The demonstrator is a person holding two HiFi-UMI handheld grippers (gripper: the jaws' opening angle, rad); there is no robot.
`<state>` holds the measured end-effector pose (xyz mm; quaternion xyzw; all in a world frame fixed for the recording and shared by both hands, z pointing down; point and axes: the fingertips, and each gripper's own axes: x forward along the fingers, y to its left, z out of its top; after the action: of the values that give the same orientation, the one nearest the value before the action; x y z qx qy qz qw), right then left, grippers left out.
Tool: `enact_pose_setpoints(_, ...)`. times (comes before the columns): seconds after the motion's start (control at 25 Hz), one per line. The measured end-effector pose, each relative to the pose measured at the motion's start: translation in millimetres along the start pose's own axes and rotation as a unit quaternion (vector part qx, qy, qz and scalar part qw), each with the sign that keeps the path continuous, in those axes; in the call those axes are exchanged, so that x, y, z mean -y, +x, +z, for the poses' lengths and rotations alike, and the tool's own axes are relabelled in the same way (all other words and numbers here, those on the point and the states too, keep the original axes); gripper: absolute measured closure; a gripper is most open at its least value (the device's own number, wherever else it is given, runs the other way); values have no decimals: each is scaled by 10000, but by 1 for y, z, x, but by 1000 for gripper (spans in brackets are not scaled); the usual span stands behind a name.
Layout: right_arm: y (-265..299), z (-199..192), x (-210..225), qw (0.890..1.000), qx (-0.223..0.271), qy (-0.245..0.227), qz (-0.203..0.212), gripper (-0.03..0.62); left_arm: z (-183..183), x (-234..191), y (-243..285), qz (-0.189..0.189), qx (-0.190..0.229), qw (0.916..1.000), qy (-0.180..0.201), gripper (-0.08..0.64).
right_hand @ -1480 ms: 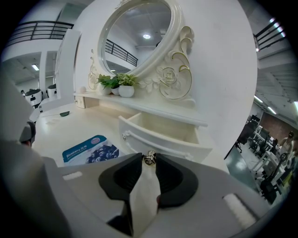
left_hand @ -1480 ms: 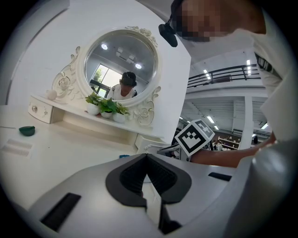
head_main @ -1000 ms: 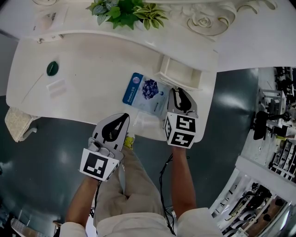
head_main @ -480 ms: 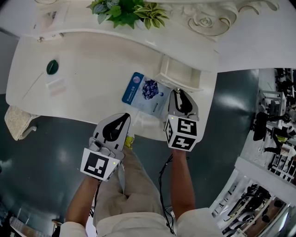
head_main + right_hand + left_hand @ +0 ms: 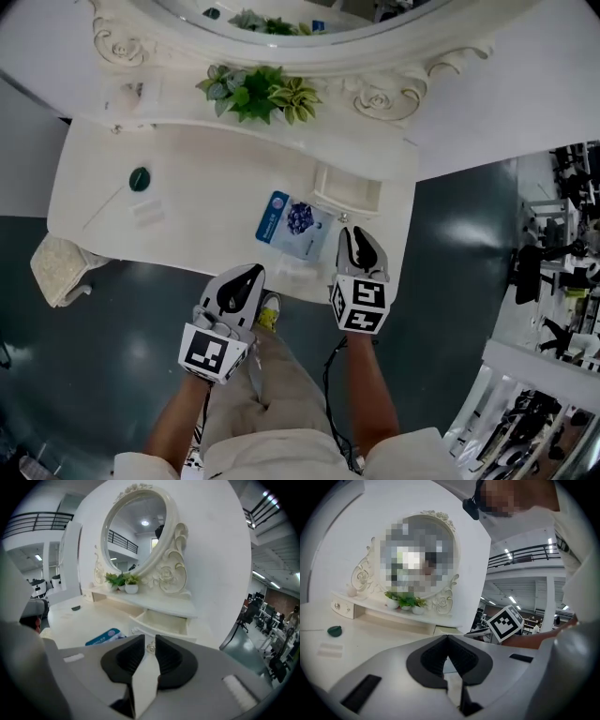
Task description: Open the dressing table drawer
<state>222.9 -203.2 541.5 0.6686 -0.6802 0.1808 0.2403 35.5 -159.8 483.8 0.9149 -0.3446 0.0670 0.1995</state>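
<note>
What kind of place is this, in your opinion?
Probably a staged corner inside a large office or workshop hall: a white dressing table with an oval mirror, a balcony railing and office chairs behind.

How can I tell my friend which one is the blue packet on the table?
Find the white dressing table under the big oval mirror. On its top, near the front edge and beside the little open drawer, lies a flat packet. It is the only blue thing there, with dark berries pictured on it.

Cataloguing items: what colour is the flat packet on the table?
Blue flat packet, clearest in head view.
</note>
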Motion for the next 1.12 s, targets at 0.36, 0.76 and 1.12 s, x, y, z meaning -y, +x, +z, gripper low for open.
enact_pose_setpoints(0.36,-114,113,-98,9871,872,170,1335,581,89,38,-74,-75,91,9998,135,552)
enact_pose_setpoints(0.76,-189,202,-170,9674,1693,92,1882,581,176,36,-148,441,715,9951,515,552)
enact_pose_setpoints(1.12,-224,208,-189,9636,2027,47,1741,583,198,12,-185,599,1132,9885,806,552)
